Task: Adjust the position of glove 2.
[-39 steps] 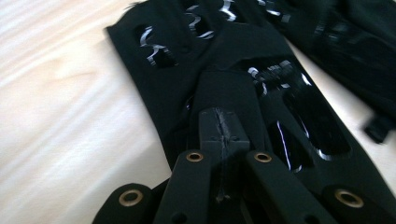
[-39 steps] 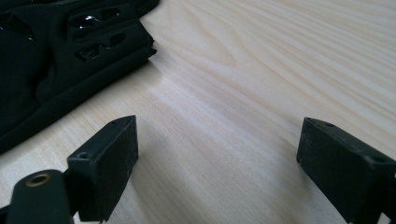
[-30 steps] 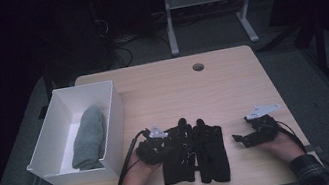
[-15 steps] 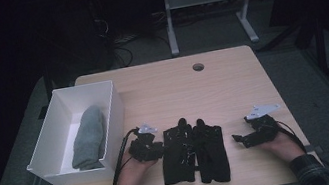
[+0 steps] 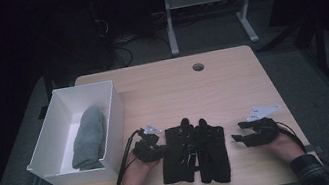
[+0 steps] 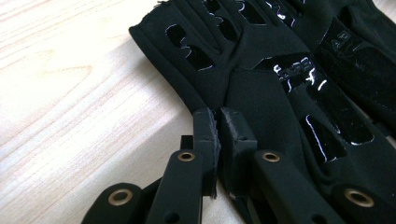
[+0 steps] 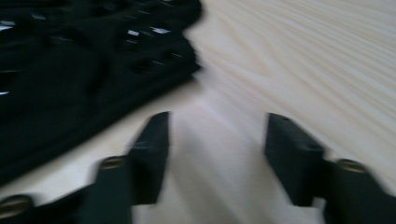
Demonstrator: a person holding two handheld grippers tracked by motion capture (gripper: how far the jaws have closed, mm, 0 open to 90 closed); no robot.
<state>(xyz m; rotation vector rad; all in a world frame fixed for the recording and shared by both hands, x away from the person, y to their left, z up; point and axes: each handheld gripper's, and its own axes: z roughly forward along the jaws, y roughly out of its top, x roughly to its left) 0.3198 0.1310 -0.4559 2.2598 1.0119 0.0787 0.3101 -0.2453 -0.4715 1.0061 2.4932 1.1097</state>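
We see the left gripper point(image 5: 155, 147) pinching the left edge of the black gloves point(image 5: 193, 151), which lie lengthwise at the table's point(image 5: 232, 86) near edge; the right gripper point(image 5: 242, 139), jaws closing on nothing, waits just beside them.

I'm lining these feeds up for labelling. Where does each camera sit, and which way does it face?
High view: fixed above the person's side, looking forward and down on the table, white box and black gloves; both hands and both tools show.
Left gripper view: rides the left tool, looking along its jaws, pinched on a glove's edge.
Right gripper view: rides the right tool, looking along its parted jaws, which have just been closing, nothing between them, over bare wood beside the gloves.
All three share the gloves and the tabletop.
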